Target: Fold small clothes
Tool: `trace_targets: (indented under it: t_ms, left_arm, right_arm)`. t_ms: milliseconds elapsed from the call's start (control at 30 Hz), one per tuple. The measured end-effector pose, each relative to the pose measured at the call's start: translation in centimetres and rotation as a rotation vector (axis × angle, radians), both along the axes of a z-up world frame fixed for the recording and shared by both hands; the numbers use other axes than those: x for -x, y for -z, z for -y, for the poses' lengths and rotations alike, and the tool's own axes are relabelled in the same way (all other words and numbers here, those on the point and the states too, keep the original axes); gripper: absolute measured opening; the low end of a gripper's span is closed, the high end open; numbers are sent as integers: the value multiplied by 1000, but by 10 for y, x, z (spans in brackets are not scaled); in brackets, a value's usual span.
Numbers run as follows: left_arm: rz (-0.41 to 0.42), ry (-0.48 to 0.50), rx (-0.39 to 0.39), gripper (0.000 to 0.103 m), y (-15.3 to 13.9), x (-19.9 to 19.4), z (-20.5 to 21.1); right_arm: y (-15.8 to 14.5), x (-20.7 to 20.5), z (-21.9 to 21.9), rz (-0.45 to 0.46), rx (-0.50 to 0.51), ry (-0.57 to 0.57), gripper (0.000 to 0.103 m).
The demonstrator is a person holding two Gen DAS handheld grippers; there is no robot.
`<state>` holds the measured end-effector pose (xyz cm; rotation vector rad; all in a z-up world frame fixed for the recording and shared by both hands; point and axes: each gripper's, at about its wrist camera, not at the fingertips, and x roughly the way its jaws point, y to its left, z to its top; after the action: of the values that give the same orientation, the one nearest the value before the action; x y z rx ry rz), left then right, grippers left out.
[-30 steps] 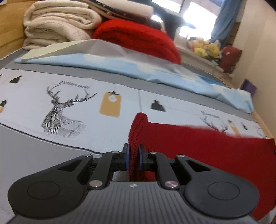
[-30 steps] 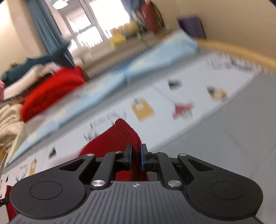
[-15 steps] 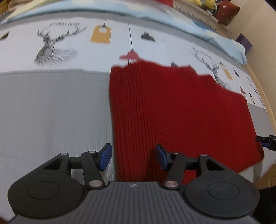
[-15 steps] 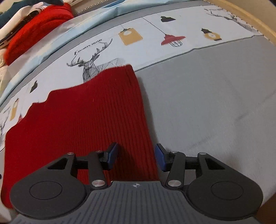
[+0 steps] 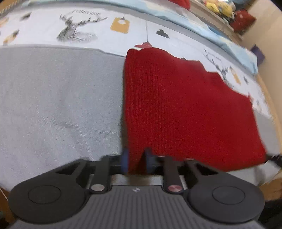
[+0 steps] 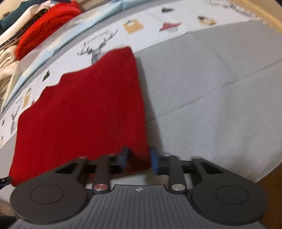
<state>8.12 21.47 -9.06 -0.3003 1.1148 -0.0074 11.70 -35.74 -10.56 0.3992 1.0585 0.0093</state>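
Note:
A red knitted cloth point(image 5: 185, 109) lies flat on the grey bed cover; it also shows in the right wrist view point(image 6: 82, 112). My left gripper point(image 5: 136, 163) is at the cloth's near left corner, its blue pads point(image 5: 124, 160) closed in on the cloth's near edge with the knit between them. My right gripper point(image 6: 139, 161) is at the near right corner, its blue pads point(image 6: 154, 161) a little wider apart around the cloth's edge. Both views are motion-blurred.
The grey cover point(image 5: 52, 98) meets a white sheet with deer prints point(image 5: 77, 33) behind the cloth. A folded red garment point(image 6: 45, 26) and stacked bedding lie at the far side. The bed's wooden edge point(image 6: 260, 8) runs along the right.
One second ago both grippers held the cloth shut and lifted. Half a second ago they were wide open with the cloth laid flat. Now both have narrowed around its near corners.

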Motion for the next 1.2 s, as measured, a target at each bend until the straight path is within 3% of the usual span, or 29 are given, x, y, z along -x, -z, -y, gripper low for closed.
trace_targets:
  t_ms: [133, 200, 300, 367, 433, 500, 567, 633, 767, 833, 1033, 1200]
  left_arm:
    - [133, -35, 28, 14, -23, 13, -5]
    - [137, -30, 9, 15, -25, 15, -4]
    - [-17, -12, -26, 17, 1, 7, 0]
    - [-9, -12, -70, 21, 0, 5, 3]
    - [78, 10, -132, 22, -16, 9, 11]
    - [136, 41, -134, 25, -26, 14, 17]
    - [151, 80, -116, 25, -26, 13, 25]
    - [126, 125, -146, 25, -19, 9, 35]
    - [29, 171, -212, 25, 6, -2, 48]
    - [21, 180, -225, 25, 12, -5, 47]
    - [17, 175, -216, 25, 14, -6, 46]
    - [19, 161, -209, 25, 10, -7, 48]
  right_arm:
    - [-31, 18, 9, 172, -53, 78, 13]
    - [-36, 25, 12, 204, -61, 112, 12]
    - [-15, 15, 6, 74, 25, 96, 13]
    - [2, 8, -1, -18, 76, 80, 16]
    - [-1, 8, -6, 0, 132, 91, 20]
    - [-14, 11, -13, 72, 193, 88, 25]
    - [-27, 13, -20, 144, 217, 55, 27]
    - [-26, 11, -24, 149, 192, 26, 29]
    - [12, -5, -26, -61, 199, 1, 35]
    - [23, -13, -23, -113, 192, 22, 39]
    - [14, -11, -26, -80, 210, 10, 41]
    - [-2, -6, -29, 24, 253, 21, 41]
